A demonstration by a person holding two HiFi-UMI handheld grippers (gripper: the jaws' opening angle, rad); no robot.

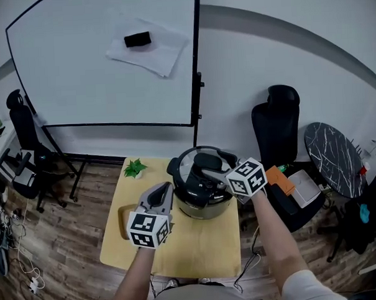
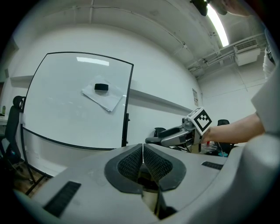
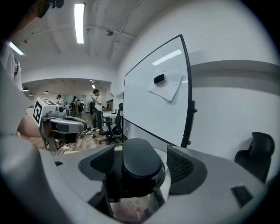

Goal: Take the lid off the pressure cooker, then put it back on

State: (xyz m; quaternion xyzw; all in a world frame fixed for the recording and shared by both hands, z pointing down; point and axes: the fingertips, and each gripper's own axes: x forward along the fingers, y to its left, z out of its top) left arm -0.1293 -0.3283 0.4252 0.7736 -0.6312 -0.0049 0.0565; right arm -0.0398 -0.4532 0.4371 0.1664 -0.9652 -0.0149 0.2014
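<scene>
Pressure cooker (image 1: 202, 184) and plant (image 1: 135, 168) occupy table (image 1: 198, 246) rear.

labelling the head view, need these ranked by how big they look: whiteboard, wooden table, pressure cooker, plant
1. whiteboard
2. wooden table
3. pressure cooker
4. plant
None look alike, though the whiteboard stands farther back.

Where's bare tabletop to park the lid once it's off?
Front strip of the table, between the pressure cooker and the near edge, is bare. Far side is crowded: plant left, cooker right.
</scene>
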